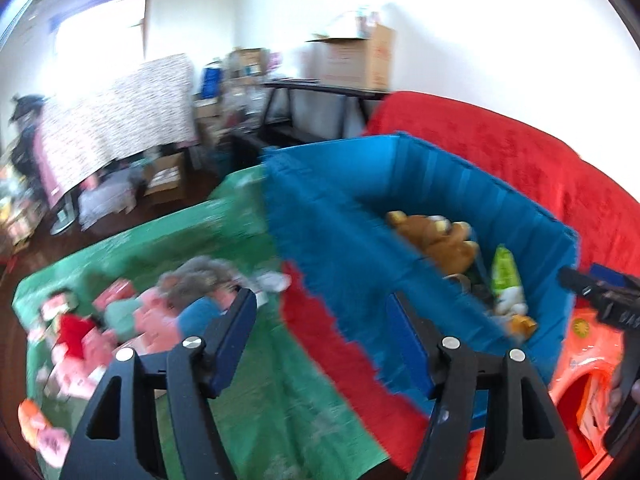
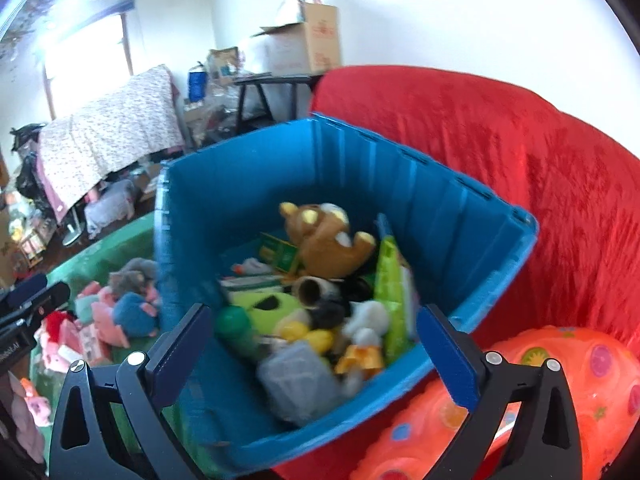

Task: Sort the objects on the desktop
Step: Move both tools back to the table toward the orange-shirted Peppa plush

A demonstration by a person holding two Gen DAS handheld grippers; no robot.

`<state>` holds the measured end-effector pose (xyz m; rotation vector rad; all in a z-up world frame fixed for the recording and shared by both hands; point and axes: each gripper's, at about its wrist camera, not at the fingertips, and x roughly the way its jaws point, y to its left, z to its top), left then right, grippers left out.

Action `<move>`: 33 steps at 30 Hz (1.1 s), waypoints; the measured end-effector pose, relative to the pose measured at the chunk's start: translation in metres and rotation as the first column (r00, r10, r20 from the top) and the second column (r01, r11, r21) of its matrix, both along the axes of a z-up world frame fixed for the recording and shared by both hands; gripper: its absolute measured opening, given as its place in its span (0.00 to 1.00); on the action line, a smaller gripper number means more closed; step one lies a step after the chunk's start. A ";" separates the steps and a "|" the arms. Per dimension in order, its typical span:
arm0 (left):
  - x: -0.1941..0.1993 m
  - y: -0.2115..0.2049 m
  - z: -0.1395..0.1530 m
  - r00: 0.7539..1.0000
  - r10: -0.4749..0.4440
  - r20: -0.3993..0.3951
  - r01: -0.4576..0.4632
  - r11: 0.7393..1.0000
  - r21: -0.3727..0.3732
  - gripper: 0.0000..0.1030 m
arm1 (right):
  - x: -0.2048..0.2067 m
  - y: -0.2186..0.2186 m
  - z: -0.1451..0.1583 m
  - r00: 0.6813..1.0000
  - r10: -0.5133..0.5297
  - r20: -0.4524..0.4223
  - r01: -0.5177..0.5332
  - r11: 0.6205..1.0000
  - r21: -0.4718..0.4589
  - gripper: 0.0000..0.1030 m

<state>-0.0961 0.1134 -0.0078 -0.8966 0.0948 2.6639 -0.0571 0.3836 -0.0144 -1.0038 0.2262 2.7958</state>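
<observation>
Both sets of tongs are empty here, so this reads as the gap between a drop and the next pickup. The right tongs [image 2: 312, 356] hang spread wide and released over the blue bin [image 2: 500, 216], nothing between the pads, with the brown bear [image 2: 328, 244], a grey soft lump [image 2: 296, 376] and assorted toys heaped inside. The left tongs [image 1: 320, 344] are released too, jaws partly apart, nothing gripped, aimed across the bin's near wall toward the green cloth [image 1: 256, 392] on the bench. That's where the unsorted work waits: a pile of pink, red and blue soft toys [image 1: 132, 320] with a grey plush [image 1: 204, 276] on top, well left of the bin. By my reckoning the next move calls for the left tongs to swing left, dip to that pile, single out one toy and clench on it.
</observation>
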 end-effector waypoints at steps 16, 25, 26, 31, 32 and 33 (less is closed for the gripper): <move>0.022 -0.267 -0.090 0.874 0.465 0.144 -0.464 0.885 -0.041 0.65 | -0.042 -0.208 -0.007 0.935 0.355 0.022 -0.355 0.934 0.037 1.00; 0.048 -0.415 -0.149 0.698 0.678 0.230 -0.674 0.731 -0.110 0.65 | -0.090 -0.327 -0.076 0.831 0.517 0.204 -0.520 0.853 -0.040 1.00; 0.052 -0.426 -0.152 0.684 0.691 0.234 -0.686 0.718 -0.114 0.65 | -0.097 -0.346 -0.085 0.813 0.534 0.230 -0.540 0.840 -0.042 1.00; 0.071 -0.515 -0.188 0.572 0.779 0.256 -0.750 0.623 -0.220 0.65 | -0.113 -0.420 -0.114 0.738 0.610 0.288 -0.621 0.781 -0.062 1.00; 0.074 -0.529 -0.196 0.552 0.791 0.264 -0.758 0.608 -0.237 0.65 | -0.115 -0.434 -0.120 0.724 0.623 0.295 -0.635 0.769 -0.065 1.00; 0.078 -0.544 -0.206 0.530 0.802 0.276 -0.764 0.593 -0.255 0.65 | -0.117 -0.453 -0.127 0.706 0.640 0.305 -0.654 0.754 -0.069 1.00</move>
